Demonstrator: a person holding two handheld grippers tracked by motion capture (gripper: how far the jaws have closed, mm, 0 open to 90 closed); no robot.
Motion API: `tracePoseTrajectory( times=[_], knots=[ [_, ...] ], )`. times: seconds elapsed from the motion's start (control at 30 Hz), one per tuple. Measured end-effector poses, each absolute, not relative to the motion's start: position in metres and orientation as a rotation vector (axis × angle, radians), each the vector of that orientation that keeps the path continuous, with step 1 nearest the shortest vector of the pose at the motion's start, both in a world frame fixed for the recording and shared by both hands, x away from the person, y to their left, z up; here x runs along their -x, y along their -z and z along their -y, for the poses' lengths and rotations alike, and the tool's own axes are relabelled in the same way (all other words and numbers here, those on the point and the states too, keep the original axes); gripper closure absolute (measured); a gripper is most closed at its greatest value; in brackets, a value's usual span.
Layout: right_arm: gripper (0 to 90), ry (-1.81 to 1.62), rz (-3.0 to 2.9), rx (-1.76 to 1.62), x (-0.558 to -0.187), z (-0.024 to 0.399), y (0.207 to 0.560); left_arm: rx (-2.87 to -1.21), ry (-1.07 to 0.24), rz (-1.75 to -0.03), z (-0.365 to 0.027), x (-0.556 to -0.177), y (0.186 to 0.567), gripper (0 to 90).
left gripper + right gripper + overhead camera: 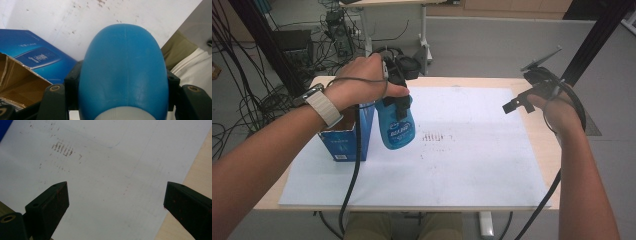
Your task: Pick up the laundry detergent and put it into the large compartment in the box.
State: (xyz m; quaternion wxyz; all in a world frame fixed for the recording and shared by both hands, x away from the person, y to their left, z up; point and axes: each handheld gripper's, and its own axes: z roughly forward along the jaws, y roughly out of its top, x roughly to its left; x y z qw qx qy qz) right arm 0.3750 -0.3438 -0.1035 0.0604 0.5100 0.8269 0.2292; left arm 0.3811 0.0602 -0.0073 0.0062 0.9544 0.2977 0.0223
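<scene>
Holding a blue bottle (pixel 396 127) in the left tool (pixel 398 97), jaws closed tight on its upper body, one pad on each flank as seen in the left gripper view. Hanging clear of the desk (pixel 538 145), base down and leaning a little, with the open blue box (pixel 343 142) just below and to the outer side of that tool, its cardboard inside showing at the lower edge of the left gripper view (pixel 17 85).

Right tool (pixel 518 105) spread wide and holding nothing, hovering well away from the bottle over the far edge of the white sheet (pixel 472 165); nothing but bare sheet and a strip of desk between its jaws (pixel 116 202).

Judged as the carry after a lift out of the box, with a set-down on the sheet likely to come. To do it well:

- Hold the squeeze constant; a smooth, rounded plastic body slips easily under a loose grip.
- Lift high enough for the base to pass the box wall beside the tool before swinging toward the open sheet; a clipped rim probably tips or drags the light box.
- Level the wrist on the way, so the base meets the sheet flat and not on one edge.
- Lower slowly to an open patch of sheet on the inner side of the left tool, well short of the right tool.
- Open only once the base sits flat, then draw straight back off the flanks without nudging.
- Bring in the free right tool to steady the box only if it shifts.
</scene>
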Motion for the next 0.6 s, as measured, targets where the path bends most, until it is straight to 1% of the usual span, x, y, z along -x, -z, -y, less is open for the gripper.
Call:
tracePoseTrajectory(
  times=[0.33, 0.6],
  knots=[
    [6.0, -0.697, -2.498, -1.543, -0.374, 0.346, 0.102, -2.941, -0.1, -0.996, -0.066, -0.378, -0.025, 38.3],
    [6.0, -0.703, -2.494, -1.545, -0.373, 0.348, 0.102, -2.934, -0.104, -1.024, -0.066, -0.378, -0.036, 38.3]
  ],
)
